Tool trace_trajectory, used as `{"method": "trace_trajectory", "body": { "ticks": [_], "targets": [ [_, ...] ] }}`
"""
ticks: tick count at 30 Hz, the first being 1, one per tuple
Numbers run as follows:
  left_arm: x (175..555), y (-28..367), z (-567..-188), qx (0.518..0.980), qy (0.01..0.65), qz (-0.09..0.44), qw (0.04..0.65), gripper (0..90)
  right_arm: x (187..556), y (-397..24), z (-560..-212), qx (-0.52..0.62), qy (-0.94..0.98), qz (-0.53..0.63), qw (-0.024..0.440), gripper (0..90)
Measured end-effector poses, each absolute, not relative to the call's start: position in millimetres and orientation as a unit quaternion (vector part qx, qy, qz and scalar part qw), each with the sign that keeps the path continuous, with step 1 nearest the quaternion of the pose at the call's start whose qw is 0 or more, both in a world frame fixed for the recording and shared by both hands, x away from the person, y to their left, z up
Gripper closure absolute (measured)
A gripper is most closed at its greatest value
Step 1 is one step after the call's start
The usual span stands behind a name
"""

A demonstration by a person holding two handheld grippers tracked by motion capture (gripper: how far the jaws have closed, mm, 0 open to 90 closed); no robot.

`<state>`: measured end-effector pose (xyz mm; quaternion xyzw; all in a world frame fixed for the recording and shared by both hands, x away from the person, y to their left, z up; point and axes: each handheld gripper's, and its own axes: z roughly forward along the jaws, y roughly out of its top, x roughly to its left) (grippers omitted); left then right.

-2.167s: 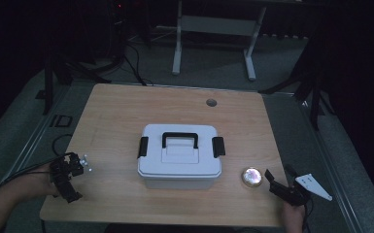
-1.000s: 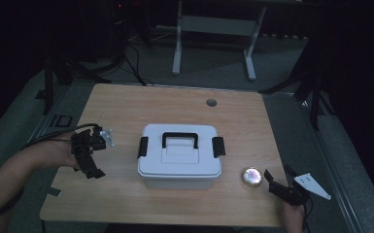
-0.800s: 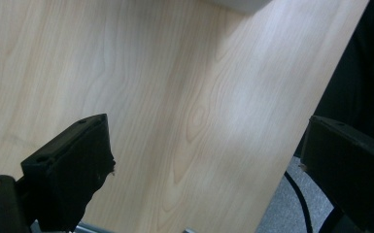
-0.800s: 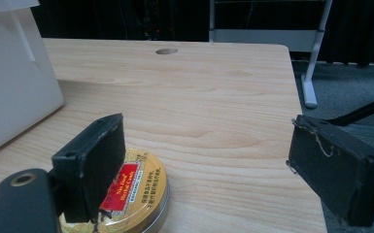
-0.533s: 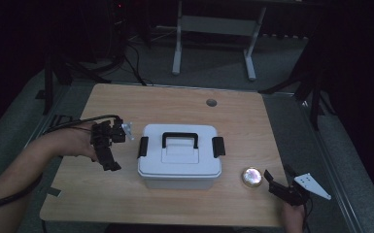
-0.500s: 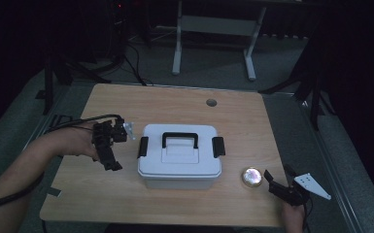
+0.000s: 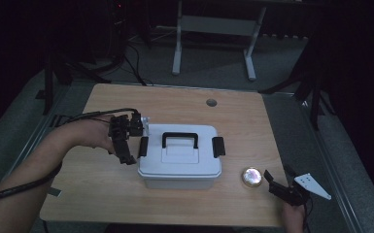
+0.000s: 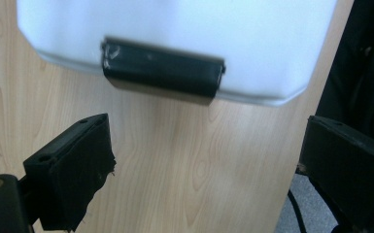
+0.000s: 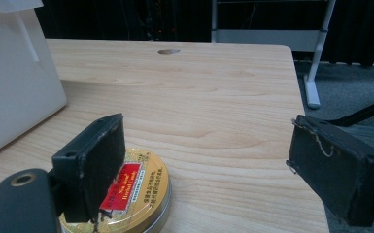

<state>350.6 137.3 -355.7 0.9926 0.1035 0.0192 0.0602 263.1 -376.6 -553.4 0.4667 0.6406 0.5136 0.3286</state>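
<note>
A white box [image 7: 179,156] with a black handle [image 7: 179,140] sits mid-table [image 7: 233,111]. The left gripper [image 7: 125,138] hovers spread beside its left latch [image 8: 162,70]. The right gripper [image 7: 278,184], jaws apart, rests near a small round tin [image 9: 131,196].

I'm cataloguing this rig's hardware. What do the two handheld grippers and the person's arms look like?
Both are black two-jaw tools with blocky rectangular pads. The left gripper trails a black cable along a bare, sleeveless forearm. The right gripper carries a grey three-cornered plate on top. In the gripper views, a round brass-coloured rivet sits at each jaw's base.
</note>
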Motion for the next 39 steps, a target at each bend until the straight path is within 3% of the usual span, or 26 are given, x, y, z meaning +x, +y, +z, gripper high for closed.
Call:
{"method": "trace_trajectory", "body": {
  "ticks": [13,27,39],
  "targets": [
    [369,112,-359,0.994,0.091,-0.006,0.051,4.5,263,-377,-553,0.465,0.642,0.514,0.327,13.0],
    [383,94,-364,0.996,0.075,0.009,0.040,4.8,263,-377,-553,0.465,0.642,0.515,0.326,13.0],
    [390,71,-369,0.997,0.057,0.005,0.047,18.2,263,-377,-553,0.465,0.641,0.516,0.326,13.0]
  ]
}}
